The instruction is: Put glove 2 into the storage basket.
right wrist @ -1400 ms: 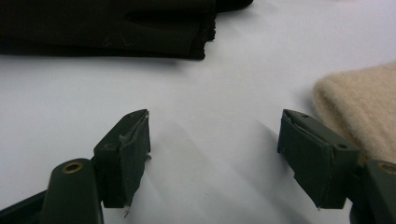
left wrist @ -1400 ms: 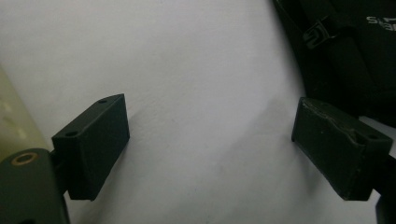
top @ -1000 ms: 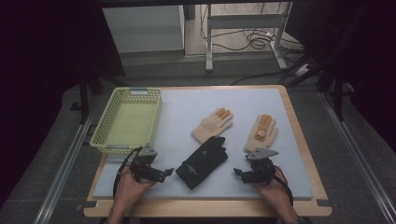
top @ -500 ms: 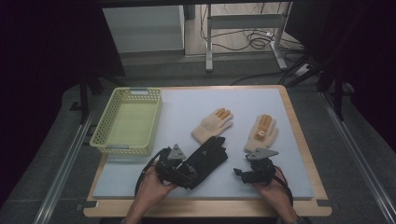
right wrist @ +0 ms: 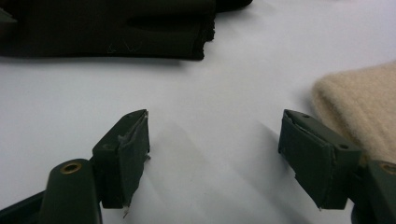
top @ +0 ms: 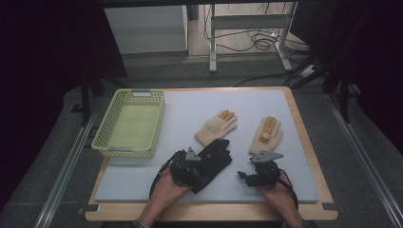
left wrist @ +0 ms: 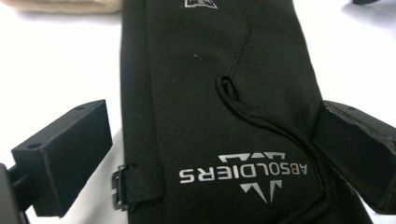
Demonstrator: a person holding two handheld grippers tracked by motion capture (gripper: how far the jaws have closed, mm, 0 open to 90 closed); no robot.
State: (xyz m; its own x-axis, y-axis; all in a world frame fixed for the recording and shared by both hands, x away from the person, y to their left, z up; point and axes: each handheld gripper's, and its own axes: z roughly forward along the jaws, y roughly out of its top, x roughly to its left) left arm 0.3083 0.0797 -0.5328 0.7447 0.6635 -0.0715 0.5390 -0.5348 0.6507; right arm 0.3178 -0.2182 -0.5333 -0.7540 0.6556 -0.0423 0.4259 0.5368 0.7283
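Left gripper [top: 187, 167] now astride black glove [left wrist: 224, 116], jaws wide, unclosed; right gripper [top: 259, 173] jaws wide on bare mat [top: 142, 180]

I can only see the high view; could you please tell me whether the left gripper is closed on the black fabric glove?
Observer: No. The left gripper is open, with one jaw on either side of the black fabric glove.
Operator: Does the glove carry any marking?
Observer: Yes, white lettering that reads ABSOLDIERS.
Operator: And the right gripper?
Observer: The right gripper is open over the bare white table surface, with a cream knitted glove beside one jaw.
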